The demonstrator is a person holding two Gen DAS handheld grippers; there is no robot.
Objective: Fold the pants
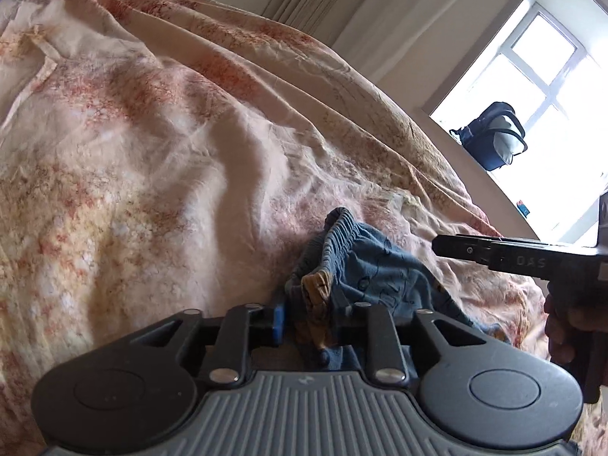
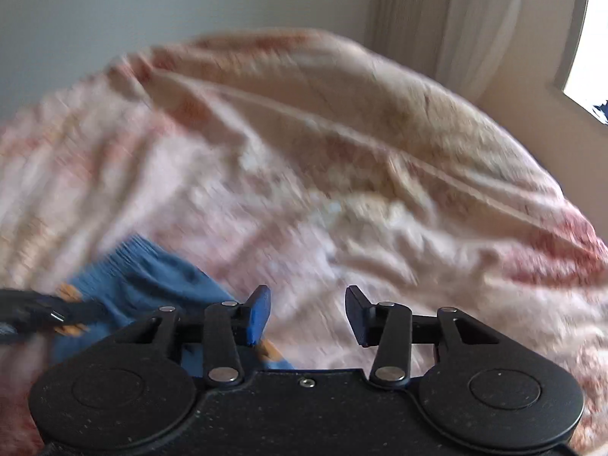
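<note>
Showing mirrored letters "DAS", the right gripper [image 1: 494,254] hangs over blue pants [image 1: 364,269].

Pants on the bed, grippers either side

Bunched blue elastic-waist pants [image 1: 353,266] are laid on the crumpled pink floral bedsheet [image 1: 152,152], between the left gripper's [image 1: 315,326] fingers; the right gripper [image 2: 307,313] is parked just right of them.

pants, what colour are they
Blue pants, with an orange-yellow inner patch; clearest in the left wrist view.
</note>
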